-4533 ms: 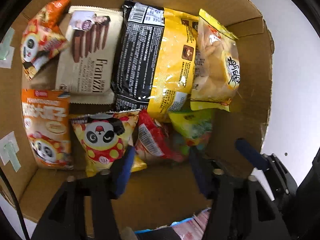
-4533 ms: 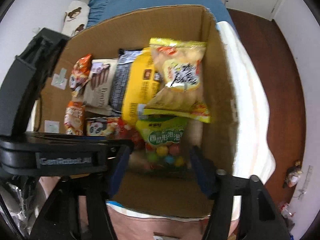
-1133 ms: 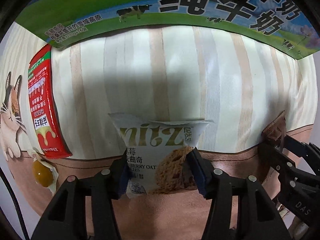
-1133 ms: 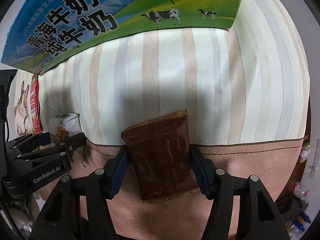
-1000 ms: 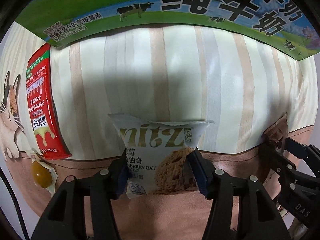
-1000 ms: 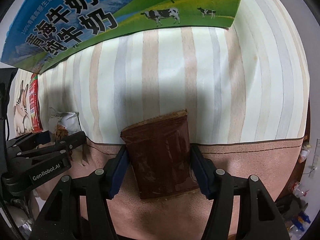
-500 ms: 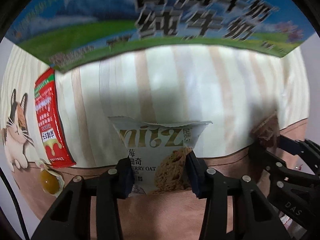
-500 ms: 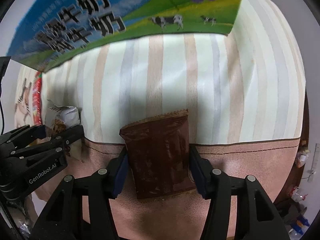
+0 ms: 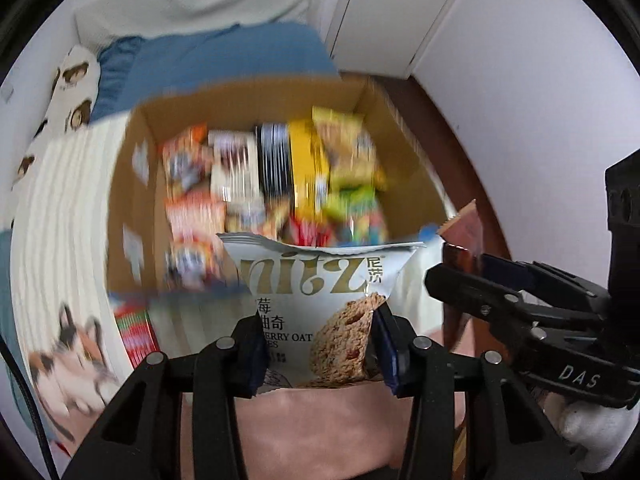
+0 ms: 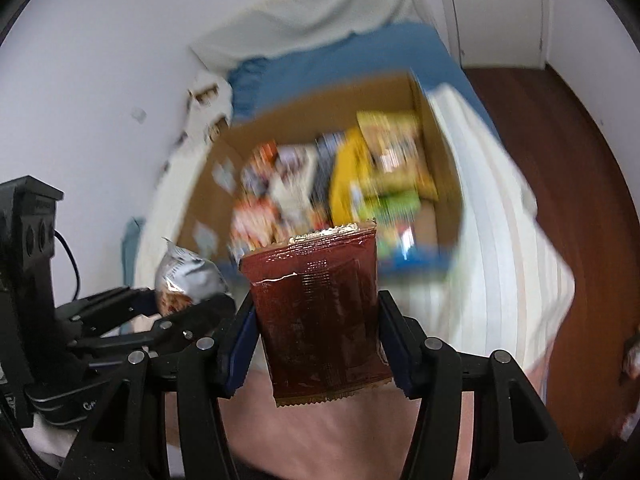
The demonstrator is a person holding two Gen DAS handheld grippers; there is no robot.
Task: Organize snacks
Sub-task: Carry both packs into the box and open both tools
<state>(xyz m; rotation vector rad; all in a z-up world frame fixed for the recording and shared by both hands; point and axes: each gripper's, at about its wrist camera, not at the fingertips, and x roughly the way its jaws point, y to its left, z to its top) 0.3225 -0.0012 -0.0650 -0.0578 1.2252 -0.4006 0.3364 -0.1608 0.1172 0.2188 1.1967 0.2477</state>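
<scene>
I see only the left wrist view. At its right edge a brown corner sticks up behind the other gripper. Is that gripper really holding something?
Observer: Yes. In the right wrist view the right gripper is shut on a whole brown packet; its fingers have just been closing on it.
Operator: How does it sit?
Observer: Nearly upright, with its gold serrated top edge above the fingers.
Operator: And my own packet, seen from there?
Observer: The white cookie packet sticks up, puffed, out of the left gripper.
</scene>
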